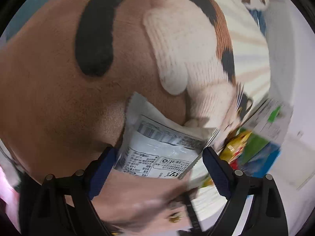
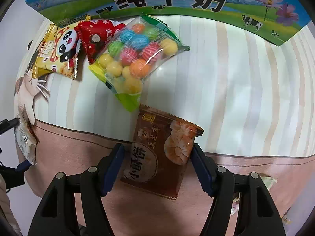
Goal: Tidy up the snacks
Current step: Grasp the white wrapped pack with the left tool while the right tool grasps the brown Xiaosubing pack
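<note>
The milk carton, flattened and printed with cows and flowers, runs along the far edge of the striped cloth, and three snacks lie bunched just in front of it: the clear bag of coloured candy balls, the red packet and the yellow panda packet. The brown pastry packet lies apart from them, nearer the person, directly under the right gripper, which points straight down at it. Its long axis runs away from the camera towards the candy bag, tipped a little left, so the jaws straddle its short width; the right pad seems to touch its edge, the left shows a sliver of gap, so I would call them released, not yet clamped. The left gripper, well off to one side, has its jaws wide with the white packet lying between them, back side up, unpinched as far as the blur lets me judge
</note>
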Tool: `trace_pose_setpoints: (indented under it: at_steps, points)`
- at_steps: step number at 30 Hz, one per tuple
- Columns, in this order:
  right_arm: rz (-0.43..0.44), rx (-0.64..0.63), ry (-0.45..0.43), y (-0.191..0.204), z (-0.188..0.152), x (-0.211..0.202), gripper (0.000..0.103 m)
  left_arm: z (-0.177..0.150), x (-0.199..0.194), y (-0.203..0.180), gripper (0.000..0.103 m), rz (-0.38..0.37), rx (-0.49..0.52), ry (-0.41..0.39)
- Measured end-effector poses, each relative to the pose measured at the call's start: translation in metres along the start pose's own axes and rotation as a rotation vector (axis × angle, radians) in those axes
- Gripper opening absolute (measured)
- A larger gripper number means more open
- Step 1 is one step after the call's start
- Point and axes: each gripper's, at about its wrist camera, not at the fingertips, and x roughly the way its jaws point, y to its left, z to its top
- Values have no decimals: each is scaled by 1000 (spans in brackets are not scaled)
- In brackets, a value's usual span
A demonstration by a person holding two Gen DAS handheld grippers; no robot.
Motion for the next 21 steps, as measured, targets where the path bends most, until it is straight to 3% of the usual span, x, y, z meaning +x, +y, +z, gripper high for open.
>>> trace_pose_setpoints:
  at_steps: [8,13,18,21]
  points:
    - [34,57,9,7,20,-11,71,13,-3,6,90,-8,-74,-2]
    - [45,55,2,10,31,-16,71,22,-2,-10,90,36,-41,-41]
    - [41,21,-9,22,32,-20,71,13,0,-37,89,137,126,-109]
    - [33,-4,-12,29,22,-20,71,-1,5,-69,88,247,371,-158]
